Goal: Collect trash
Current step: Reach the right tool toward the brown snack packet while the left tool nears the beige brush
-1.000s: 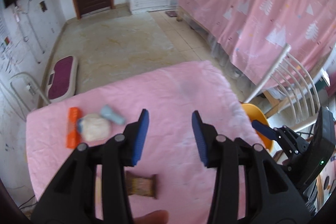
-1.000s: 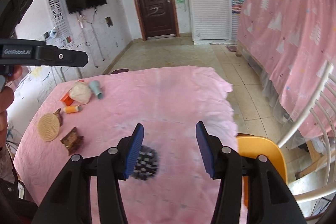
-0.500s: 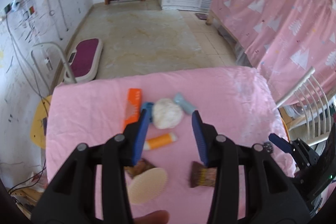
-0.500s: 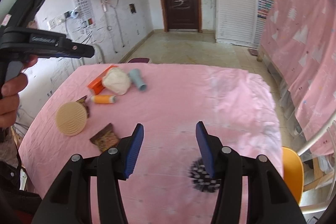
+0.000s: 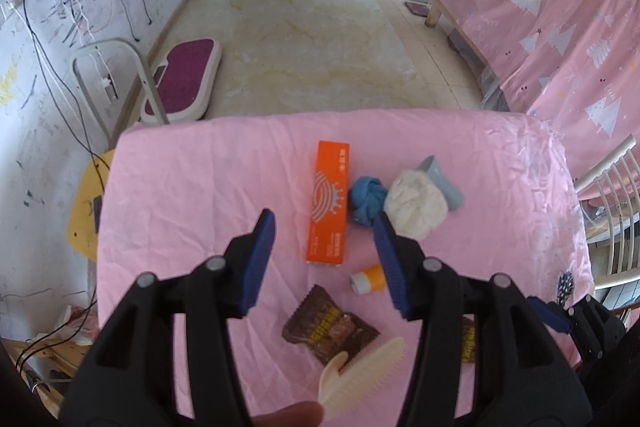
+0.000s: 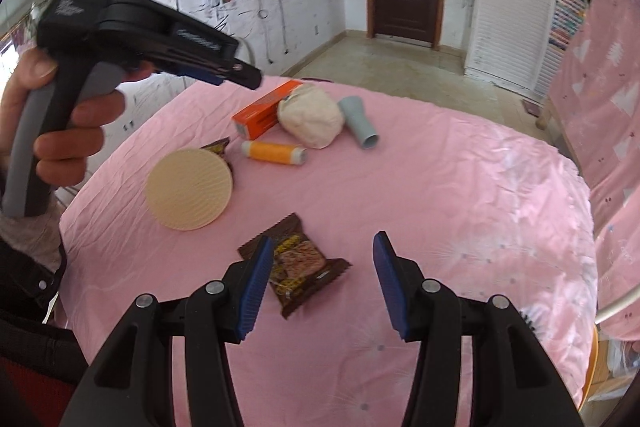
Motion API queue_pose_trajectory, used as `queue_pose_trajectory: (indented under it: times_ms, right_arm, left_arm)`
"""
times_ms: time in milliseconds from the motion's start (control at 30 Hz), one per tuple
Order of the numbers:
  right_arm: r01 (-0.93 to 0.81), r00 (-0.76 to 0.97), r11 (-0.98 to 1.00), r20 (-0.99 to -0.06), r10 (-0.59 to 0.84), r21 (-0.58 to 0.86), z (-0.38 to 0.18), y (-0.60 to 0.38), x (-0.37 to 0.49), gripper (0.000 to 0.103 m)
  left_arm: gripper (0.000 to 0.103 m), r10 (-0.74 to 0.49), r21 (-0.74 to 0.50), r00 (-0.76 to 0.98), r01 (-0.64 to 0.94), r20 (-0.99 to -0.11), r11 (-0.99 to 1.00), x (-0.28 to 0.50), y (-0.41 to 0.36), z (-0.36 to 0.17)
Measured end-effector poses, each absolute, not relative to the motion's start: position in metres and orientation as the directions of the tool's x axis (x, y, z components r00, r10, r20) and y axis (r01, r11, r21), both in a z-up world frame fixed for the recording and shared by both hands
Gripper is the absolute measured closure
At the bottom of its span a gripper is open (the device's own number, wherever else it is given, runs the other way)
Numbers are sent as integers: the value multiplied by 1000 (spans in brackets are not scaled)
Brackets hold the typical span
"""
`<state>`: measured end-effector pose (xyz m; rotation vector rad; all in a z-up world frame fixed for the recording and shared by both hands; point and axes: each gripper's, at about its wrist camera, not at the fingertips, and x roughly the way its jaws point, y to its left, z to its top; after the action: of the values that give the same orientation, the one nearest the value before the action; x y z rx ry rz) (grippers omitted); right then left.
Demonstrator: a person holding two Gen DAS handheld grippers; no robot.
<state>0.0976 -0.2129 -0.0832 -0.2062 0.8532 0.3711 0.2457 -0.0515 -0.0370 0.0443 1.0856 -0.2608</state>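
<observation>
Pink cloth covers the tabletop [image 6: 460, 187], and both tools are over it with nothing between their pads. The right hand-held gripper [image 6: 322, 269] stands apart and empty, its left pad overlapping the near brown snack wrapper [image 6: 298, 267], which lies flat, crinkled and torn-edged, well apart from the other items. The left hand-held gripper [image 5: 324, 255] has just been opening; its jaws are apart with nothing clamped, above a second brown wrapper [image 5: 330, 329] and a cream ribbed disc [image 5: 360, 367].

Compared with a second ago, both views have swung from bare cloth onto the cluster of items, so I judge each tool to be lining up for a pick, with no trash collected yet.

Farther out lie an orange-and-white tube [image 5: 368, 277], an orange box [image 5: 328, 215], a blue wad [image 5: 366, 201], a crumpled white wad [image 5: 416, 205] touching a grey-blue cone-shaped piece [image 5: 442, 181]. No bin is visible in either view.
</observation>
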Motion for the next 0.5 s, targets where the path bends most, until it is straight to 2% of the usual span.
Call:
queue_pose_trajectory:
  times_ms: [467,500]
  right_arm:
    - [-465,538,885,-804,253,-33,-102,-192,112,61]
    - [-466,536,884,-806,252,-33,-102,-191,115,61]
  left_arm:
    - [54,-189,-106,338,250,-922,962,269,-54,-79]
    - [58,-190,-107,336,251,-923,962,270,-54,-79]
